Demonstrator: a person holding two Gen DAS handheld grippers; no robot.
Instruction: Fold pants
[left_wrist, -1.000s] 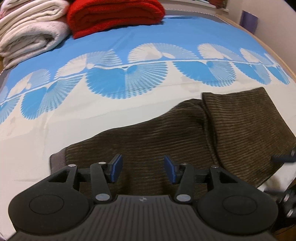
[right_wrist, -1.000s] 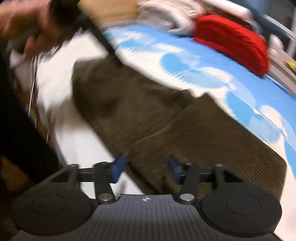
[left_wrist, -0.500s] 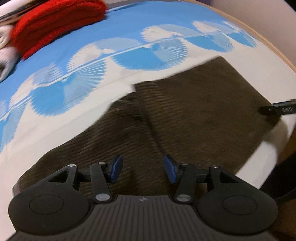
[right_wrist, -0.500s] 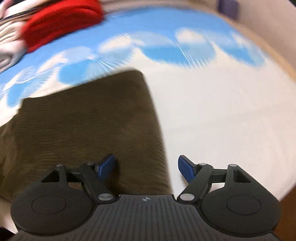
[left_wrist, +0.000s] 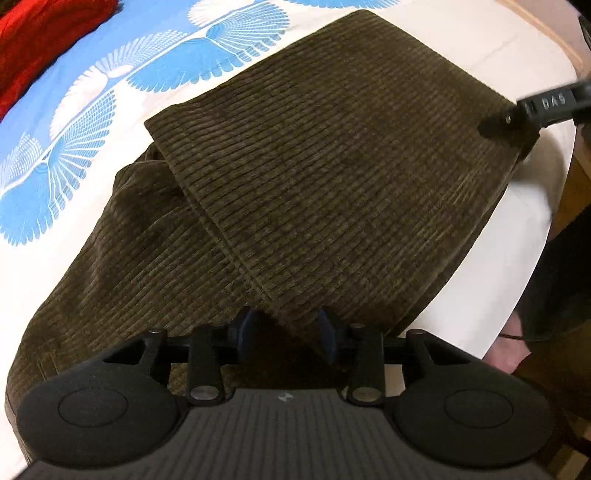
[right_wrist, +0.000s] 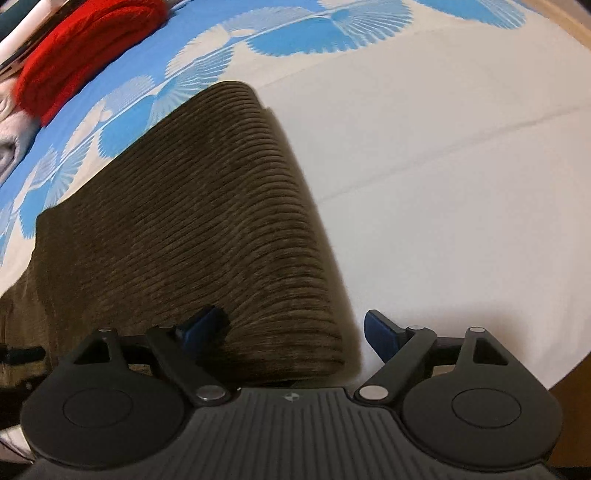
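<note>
**Both jaws open at the pants**

Your jaws are apart on both sides. Your left gripper (left_wrist: 285, 332) straddles the near corner of the folded flap of the pants (left_wrist: 332, 158), not pinched. Your right gripper (right_wrist: 291, 332) spreads wide around the fold's near edge at 6 o'clock. Pants lie on the bed (right_wrist: 443, 166); a red pile (right_wrist: 81, 48) sits at 10 o'clock.

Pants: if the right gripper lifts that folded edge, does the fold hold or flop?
Likely flops: the pants are soft corduroy, already draped and rumpled at the left in the left view. The doubled flap looks thick, so probably heavy enough to sag between grips. The ribbed pile should resist slipping in the right gripper, whose jaws stand open around the fold's edge.
</note>
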